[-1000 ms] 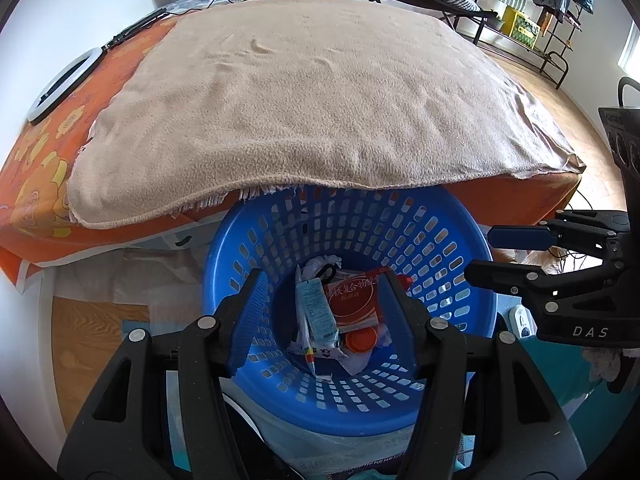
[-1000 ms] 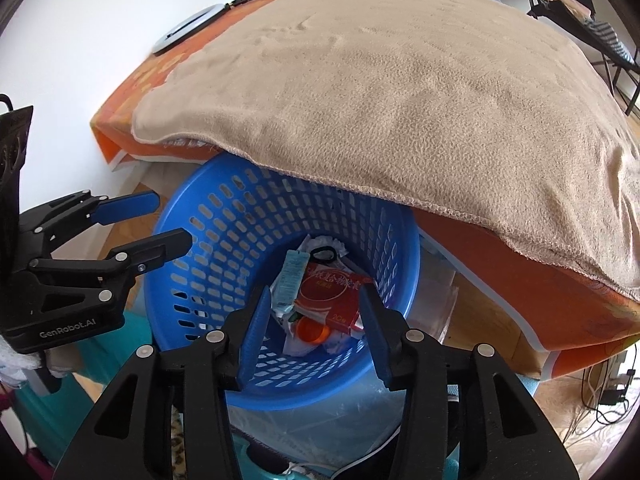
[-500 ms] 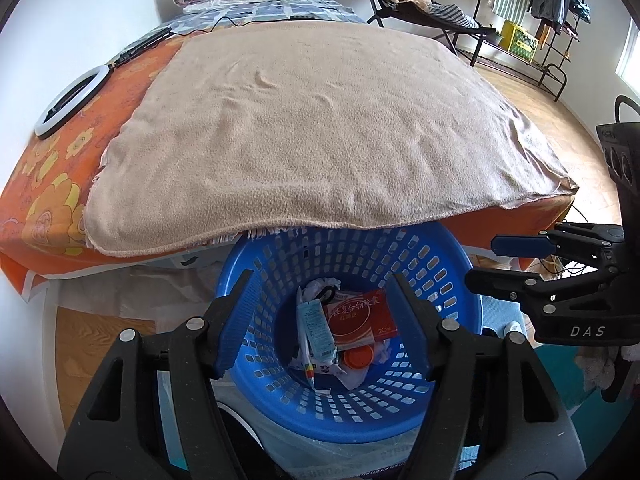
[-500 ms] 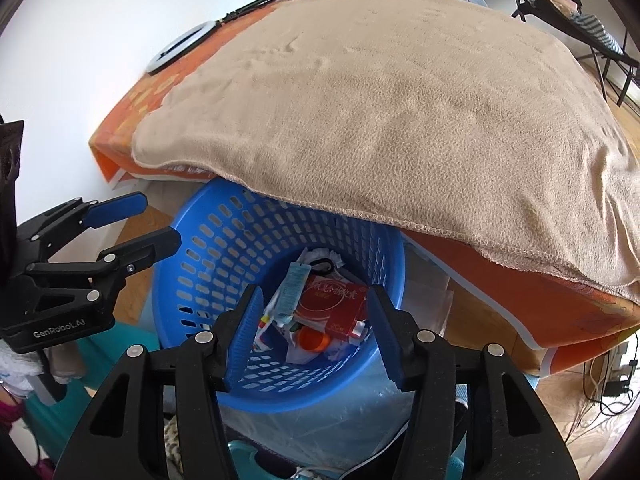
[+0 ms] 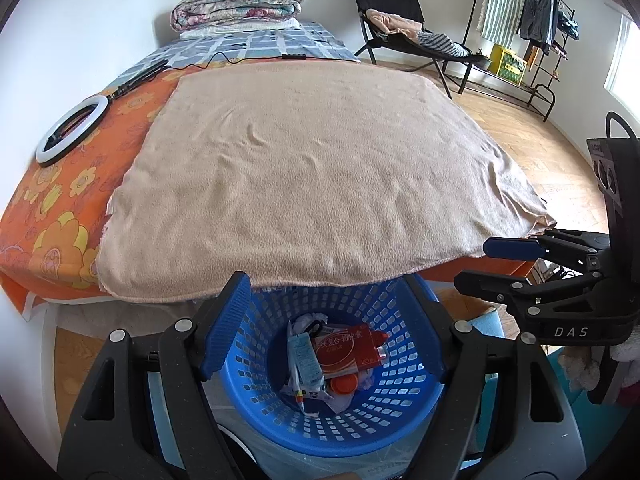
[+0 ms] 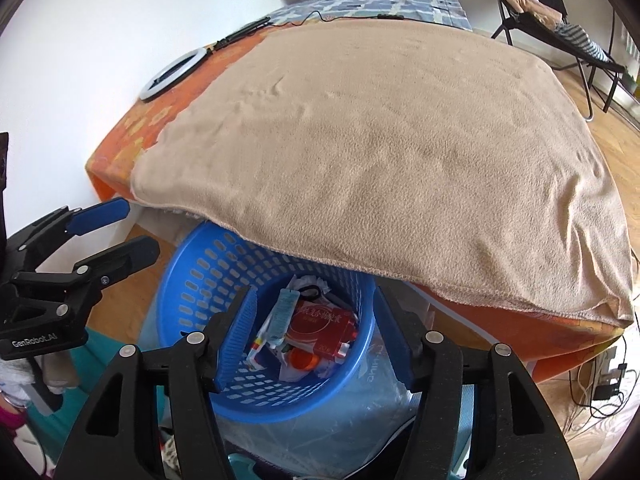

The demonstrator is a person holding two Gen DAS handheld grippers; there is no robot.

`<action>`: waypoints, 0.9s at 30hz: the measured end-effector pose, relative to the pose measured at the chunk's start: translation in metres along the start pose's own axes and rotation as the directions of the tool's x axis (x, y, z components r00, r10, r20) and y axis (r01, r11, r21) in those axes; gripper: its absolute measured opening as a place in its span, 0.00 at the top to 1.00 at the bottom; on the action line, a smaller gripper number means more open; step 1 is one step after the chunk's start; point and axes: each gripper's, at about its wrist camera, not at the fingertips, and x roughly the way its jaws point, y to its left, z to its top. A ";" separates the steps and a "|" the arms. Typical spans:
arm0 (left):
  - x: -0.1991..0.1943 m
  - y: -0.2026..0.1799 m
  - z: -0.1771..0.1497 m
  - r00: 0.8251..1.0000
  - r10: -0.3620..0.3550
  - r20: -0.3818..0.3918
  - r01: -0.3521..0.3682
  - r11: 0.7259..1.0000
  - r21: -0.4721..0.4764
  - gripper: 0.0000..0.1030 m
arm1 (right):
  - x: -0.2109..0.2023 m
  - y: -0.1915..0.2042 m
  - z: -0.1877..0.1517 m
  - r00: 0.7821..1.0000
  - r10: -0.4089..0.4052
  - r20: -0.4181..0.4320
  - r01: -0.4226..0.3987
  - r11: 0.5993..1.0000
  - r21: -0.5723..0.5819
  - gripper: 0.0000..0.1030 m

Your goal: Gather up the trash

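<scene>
A blue perforated basket stands at the foot of the bed, partly under the blanket's overhang. In it lie a red box, a light blue packet, an orange cap and crumpled paper. My left gripper hovers above the basket, its jaws opening with nothing between them. My right gripper hangs over the same basket, jaws also opening and empty; the red box lies far below. Each gripper shows at the edge of the other's view.
A beige blanket covers the bed over an orange flowered sheet. A ring light and folded quilts lie on the bed. A black chair and clothes rack stand behind. A clear plastic bag sits under the basket.
Both grippers have risen away from the basket and their jaws have spread wider. The basket looks smaller and more of the bed shows.
</scene>
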 end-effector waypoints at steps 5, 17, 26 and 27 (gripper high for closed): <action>-0.012 0.001 0.022 0.999 -0.008 0.044 0.008 1.000 -0.001 0.23 | -0.019 0.000 0.014 0.999 -0.007 0.050 0.008 1.000 -0.019 0.41; -0.039 0.009 0.084 0.984 -0.009 0.179 0.011 1.000 -0.010 0.08 | -0.059 0.004 0.055 0.975 -0.026 0.220 0.039 0.998 -0.055 0.27; -0.022 0.021 0.100 0.983 -0.003 0.182 0.011 0.999 -0.041 0.08 | -0.052 -0.007 0.073 0.965 -0.015 0.263 0.020 1.000 -0.017 0.23; -0.020 0.022 0.100 0.984 -0.003 0.176 0.011 0.999 -0.047 0.08 | -0.051 -0.009 0.074 0.965 -0.012 0.262 0.016 1.000 -0.010 0.23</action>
